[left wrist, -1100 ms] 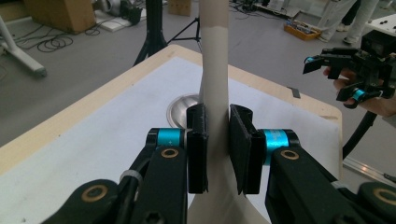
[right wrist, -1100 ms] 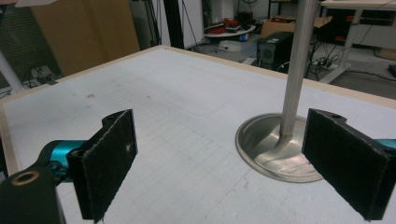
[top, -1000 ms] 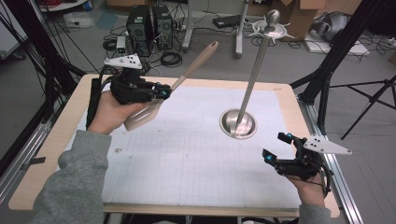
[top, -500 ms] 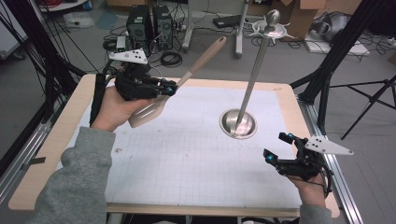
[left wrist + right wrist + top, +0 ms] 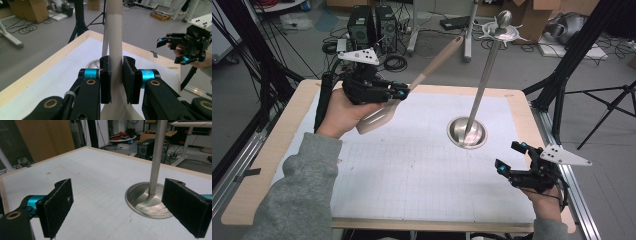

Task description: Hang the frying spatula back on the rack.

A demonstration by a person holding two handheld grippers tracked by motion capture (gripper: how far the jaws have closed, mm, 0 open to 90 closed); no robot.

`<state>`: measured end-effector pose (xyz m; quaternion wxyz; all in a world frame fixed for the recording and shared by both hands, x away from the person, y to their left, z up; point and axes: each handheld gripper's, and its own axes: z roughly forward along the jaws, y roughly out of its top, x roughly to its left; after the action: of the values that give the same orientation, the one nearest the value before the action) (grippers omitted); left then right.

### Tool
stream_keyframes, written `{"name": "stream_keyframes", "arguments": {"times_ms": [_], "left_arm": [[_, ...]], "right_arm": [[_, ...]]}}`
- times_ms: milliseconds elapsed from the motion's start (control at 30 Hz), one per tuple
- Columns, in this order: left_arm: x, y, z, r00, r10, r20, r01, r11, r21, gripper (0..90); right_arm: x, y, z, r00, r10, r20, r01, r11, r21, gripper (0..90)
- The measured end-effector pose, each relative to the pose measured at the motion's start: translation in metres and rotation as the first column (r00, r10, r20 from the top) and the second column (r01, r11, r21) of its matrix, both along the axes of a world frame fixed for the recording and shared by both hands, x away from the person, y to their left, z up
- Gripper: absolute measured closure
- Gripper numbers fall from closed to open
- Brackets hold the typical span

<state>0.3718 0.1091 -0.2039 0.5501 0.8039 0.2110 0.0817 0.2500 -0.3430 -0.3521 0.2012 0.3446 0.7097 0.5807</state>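
A beige spatula (image 5: 379,117) with a pale wooden handle (image 5: 439,57) is held off the table, handle slanting up toward the far right. My left gripper (image 5: 399,92) is shut on it where the blade narrows into the neck. In the left gripper view the pads (image 5: 106,75) press both sides of the spatula (image 5: 115,30). A tall metal stand (image 5: 482,85) rises from a round base (image 5: 467,134), with hooks at its top (image 5: 503,31). My right gripper (image 5: 510,156) hovers open by the table's front right corner, and its view shows the stand's base (image 5: 147,202) past its wide-apart jaws (image 5: 120,202).
A white grid mat (image 5: 412,175) covers the wooden table (image 5: 267,165). Black frame posts (image 5: 562,85) stand at the right and left sides. Cables and computer boxes (image 5: 372,25) lie on the floor beyond the far edge.
My left hand has carried the spatula a little up and to the right, toward the stand. The right hand has stayed put.
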Motion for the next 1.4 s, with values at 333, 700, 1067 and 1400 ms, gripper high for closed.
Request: {"name": "stream_keyframes", "arguments": {"times_ms": [333, 700, 1067, 1400], "left_arm": [[0.002, -0.008, 0.007, 0.9997, -0.019, 0.016, 0.019, 0.9996, -0.022, 77.1], [0.006, -0.015, 0.01, 0.9994, -0.03, 0.018, 0.03, 0.9991, -0.028, 77.1], [0.01, -0.021, 0.007, 0.9992, -0.04, 0.009, 0.04, 0.9984, -0.039, 77.1], [0.013, -0.028, 0.004, 0.9992, -0.039, 0.006, 0.04, 0.9983, -0.043, 77.1]], "right_arm": [[-0.003, -0.004, -0.001, 1.0, -0.006, 0.002, 0.006, 1.0, 0.003, 9.1], [-0.01, -0.011, -0.002, 0.9996, -0.028, -0.001, 0.028, 1.0, 0.01, 9.1], [-0.014, -0.013, -0.001, 0.9994, -0.035, 0.006, 0.034, 0.999, 0.013, 9.1], [-0.015, -0.015, -0.002, 0.9994, -0.035, 0.006, 0.035, 0.999, 0.018, 9.1]]}}
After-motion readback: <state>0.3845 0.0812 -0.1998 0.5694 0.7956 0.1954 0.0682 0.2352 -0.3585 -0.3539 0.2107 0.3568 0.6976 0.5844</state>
